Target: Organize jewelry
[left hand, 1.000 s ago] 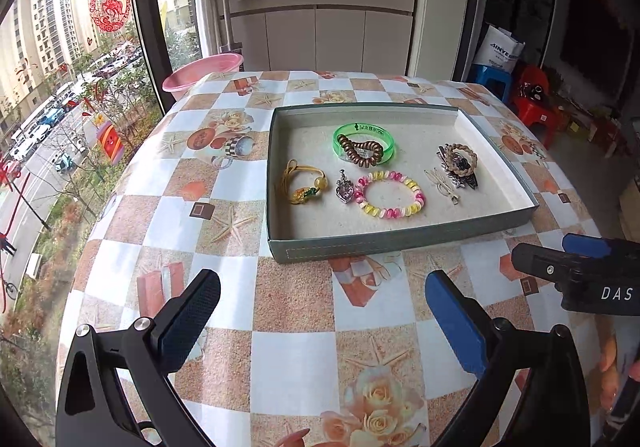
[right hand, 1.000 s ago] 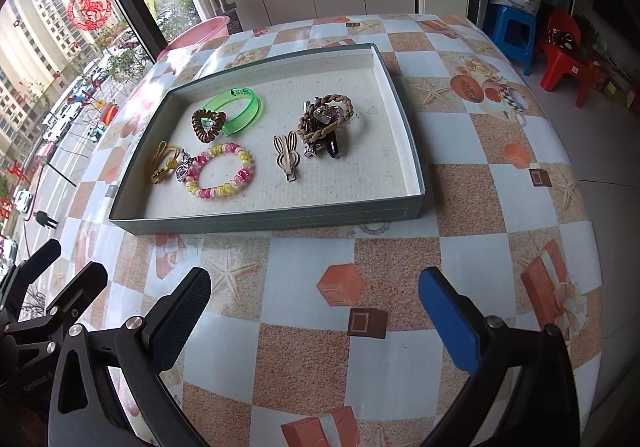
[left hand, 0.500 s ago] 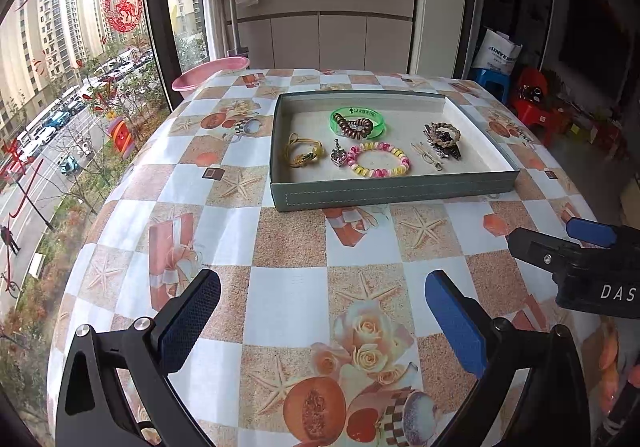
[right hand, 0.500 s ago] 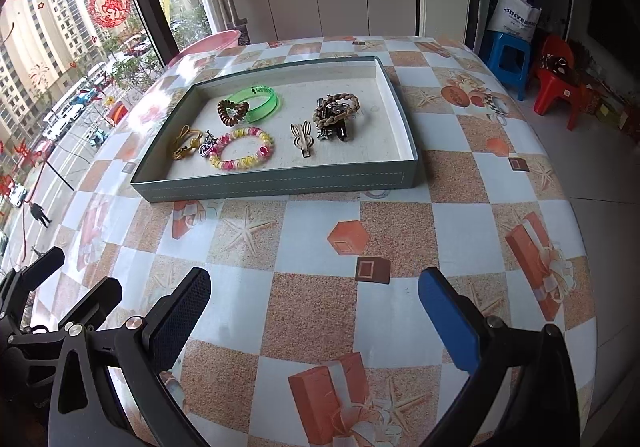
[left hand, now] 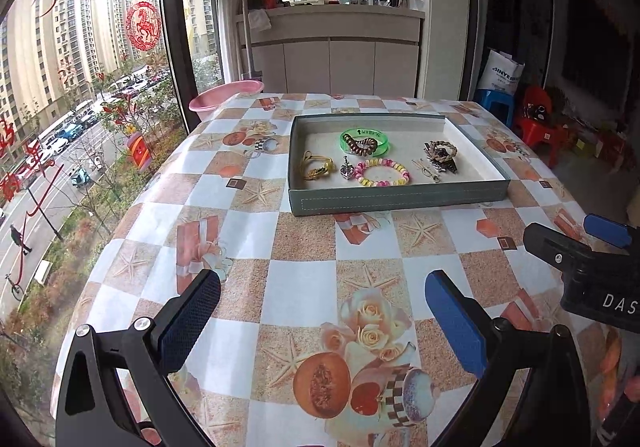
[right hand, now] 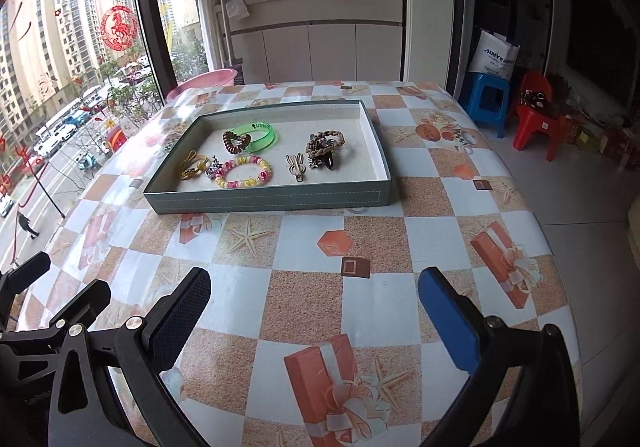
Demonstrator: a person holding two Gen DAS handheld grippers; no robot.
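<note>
A grey-green tray stands on the table's far half. In it lie a green bangle, a brown coil tie, a yellow cord bracelet, a silver heart pendant, a pink-yellow bead bracelet, a rabbit-shaped clip and a braided brown band on a dark clip. My left gripper and right gripper are both open and empty, held well short of the tray over the near table.
The table wears a checked cloth with starfish and gift prints. A pink basin sits at the far left corner by the window. A blue stool and red chair stand on the floor at right. The right gripper shows in the left wrist view.
Both grippers have drawn back and risen away from the tray, which now looks smaller and farther. Both stay open and empty. The jewelry has not moved.
</note>
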